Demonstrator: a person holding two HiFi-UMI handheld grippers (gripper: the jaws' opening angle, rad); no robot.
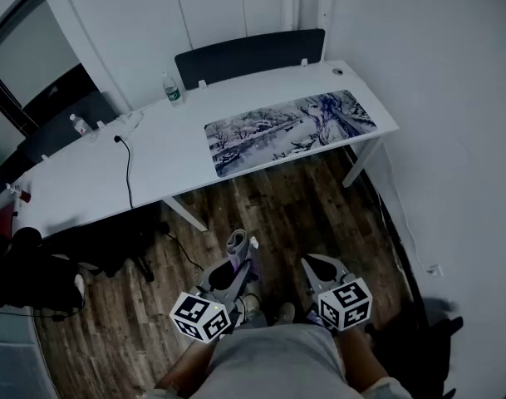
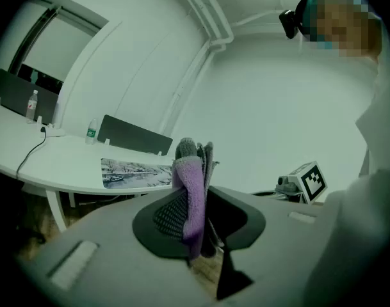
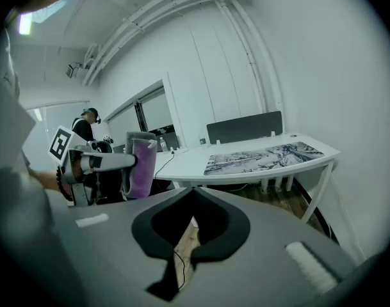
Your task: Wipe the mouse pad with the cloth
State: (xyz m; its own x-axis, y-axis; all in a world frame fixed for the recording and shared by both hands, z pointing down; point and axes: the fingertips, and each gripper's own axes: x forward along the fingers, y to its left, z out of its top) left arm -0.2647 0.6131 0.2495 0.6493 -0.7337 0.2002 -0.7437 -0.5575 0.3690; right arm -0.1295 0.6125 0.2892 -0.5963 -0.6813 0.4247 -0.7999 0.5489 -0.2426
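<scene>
The mouse pad (image 1: 290, 130) is lying flat along the right end of the white desk (image 1: 153, 165), a long thin rectangular mat printed with a pale blue-grey wintry scene, and I'm standing well back from it across the dark plank floor (image 1: 261, 206). The cloth (image 1: 238, 243) is nowhere near it yet: my left gripper (image 1: 238, 254) is clamping it between the ribbed black pads, a folded wad of plush fabric, purple on one face and grey on the other, sticking up soft and floppy above the jaws. My right gripper (image 1: 319, 266) is carrying nothing, its jaws drawn together with only a thin slit of floor showing between them. So I'm reading this as the approach, cloth in hand and wiping not begun. Next I'm needing to walk up to the desk, lower the left gripper until the fuzzy fold is pressing flat on the pad, then sweep along its length; the mat looks light, so the empty right gripper may need to pin one edge.
</scene>
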